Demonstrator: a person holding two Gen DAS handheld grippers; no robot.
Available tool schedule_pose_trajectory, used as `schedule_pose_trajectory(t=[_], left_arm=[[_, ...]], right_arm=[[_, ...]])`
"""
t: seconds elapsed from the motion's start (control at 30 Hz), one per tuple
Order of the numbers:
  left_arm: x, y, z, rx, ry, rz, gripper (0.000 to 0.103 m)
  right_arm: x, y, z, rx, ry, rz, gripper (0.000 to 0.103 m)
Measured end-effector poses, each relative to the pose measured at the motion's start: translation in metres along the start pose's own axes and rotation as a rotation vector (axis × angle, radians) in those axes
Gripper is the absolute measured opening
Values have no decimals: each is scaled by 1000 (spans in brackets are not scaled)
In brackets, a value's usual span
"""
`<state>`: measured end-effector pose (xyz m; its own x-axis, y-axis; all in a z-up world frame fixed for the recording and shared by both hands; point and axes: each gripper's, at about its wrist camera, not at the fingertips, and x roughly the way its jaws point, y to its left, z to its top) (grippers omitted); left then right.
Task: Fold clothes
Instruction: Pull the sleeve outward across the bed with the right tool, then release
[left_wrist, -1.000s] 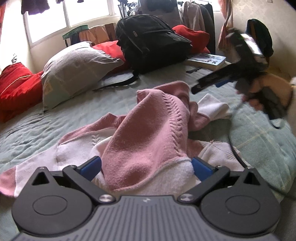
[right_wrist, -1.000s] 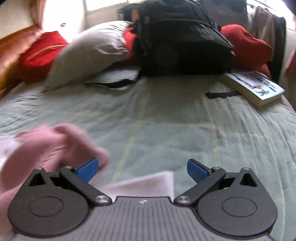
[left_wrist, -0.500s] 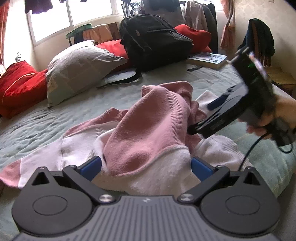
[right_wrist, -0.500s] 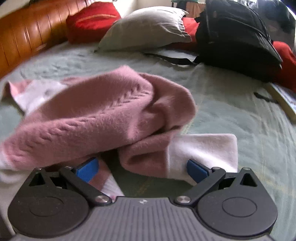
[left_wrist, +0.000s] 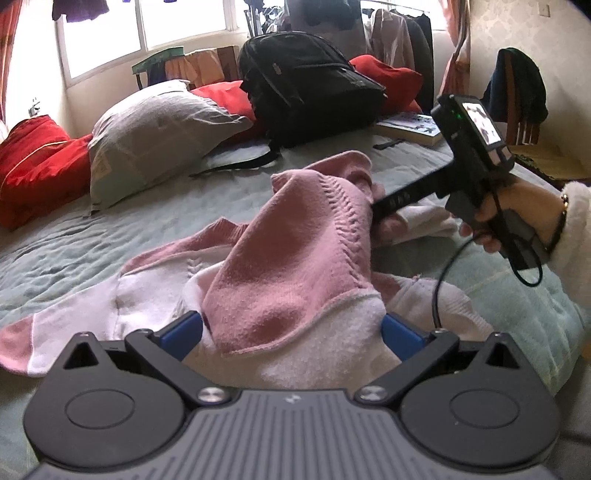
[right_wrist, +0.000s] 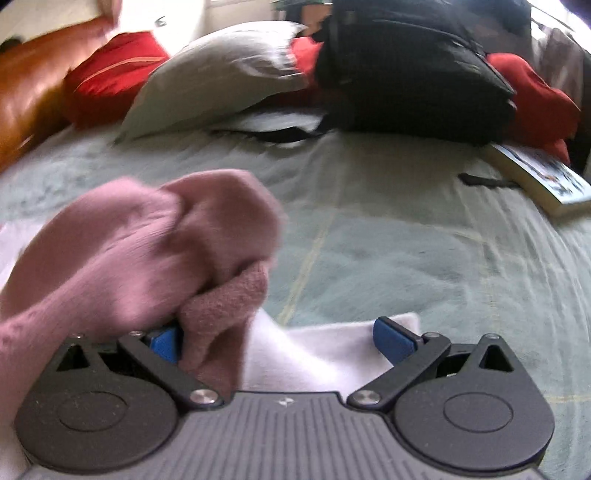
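R hand (left_wrist: 517, 218) tilts right gripper (left_wrist: 376, 206) into sweater (left_wrist: 295, 266).

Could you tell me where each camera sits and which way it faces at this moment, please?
Left wrist: sits on the left hand-held gripper, low over the bed, looking across the pink and white sweater toward the backpack; the right hand and the right hand-held gripper show at right.
Right wrist: sits on the right hand-held gripper, facing the pillow; only its own open fingers show, no body part.
Shared: sweater, pillow, backpack, book, bed.
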<state>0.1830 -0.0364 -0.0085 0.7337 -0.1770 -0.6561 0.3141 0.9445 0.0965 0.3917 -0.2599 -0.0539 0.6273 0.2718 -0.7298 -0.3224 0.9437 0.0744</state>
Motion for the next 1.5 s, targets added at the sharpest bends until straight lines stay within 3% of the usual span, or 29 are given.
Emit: schedule_pose_trajectory(t=[0.33, 0.53, 0.67, 0.83, 0.97, 1.13, 1.23, 1.5], left_arm=[[1, 6, -1, -18, 4, 8, 102], [0, 3, 0, -20, 4, 2, 102], [-1, -1, 2, -10, 1, -6, 102], [3, -8, 1, 2, 16, 3, 102], [3, -11, -2, 13, 33, 7, 102], [6, -12, -4, 33, 46, 19, 102], [7, -12, -4, 30, 46, 13, 102], [9, -15, -5, 37, 51, -2, 102]], right_arm=[[17, -44, 16, 90, 8, -105, 103], [0, -56, 10, 132, 0, -87, 103], [-26, -43, 7, 57, -18, -56, 103], [-39, -18, -5, -87, 28, -28, 103], [-31, -5, -23, -164, 78, -57, 103], [-20, 4, -44, -256, 92, -164, 103], [-22, -2, -42, -262, 44, -228, 103], [-35, -23, -33, -126, -16, -171, 103]])
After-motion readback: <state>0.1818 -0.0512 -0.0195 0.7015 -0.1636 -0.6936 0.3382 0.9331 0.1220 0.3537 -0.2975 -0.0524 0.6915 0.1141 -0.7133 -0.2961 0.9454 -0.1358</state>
